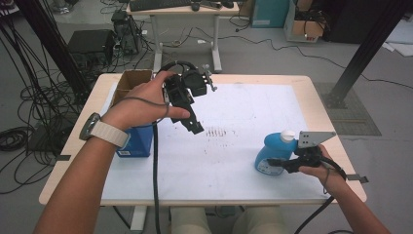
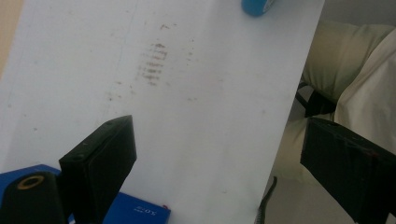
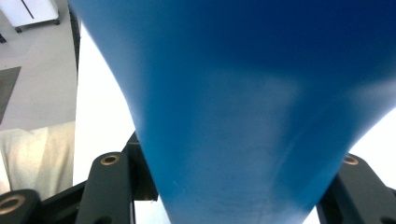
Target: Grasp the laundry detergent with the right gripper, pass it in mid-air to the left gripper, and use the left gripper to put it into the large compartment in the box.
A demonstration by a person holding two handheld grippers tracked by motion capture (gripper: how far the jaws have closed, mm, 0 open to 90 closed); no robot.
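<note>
A blue bottle with a white cap stands at the front right of the white sheet. My right gripper is shut on its lower body from the right side. In the right gripper view the bottle sits squeezed between the two black jaws of that gripper. My left gripper hangs above the left middle of the table, tilted down toward the sheet. Its jaws stand wide open with nothing between them. The bottle's edge shows at the top of the left gripper view.
A blue box stands at the table's left side under my left forearm, with an open cardboard box behind it. A patch of brownish marks stains the white sheet near the middle. The person's legs are at the front edge.
</note>
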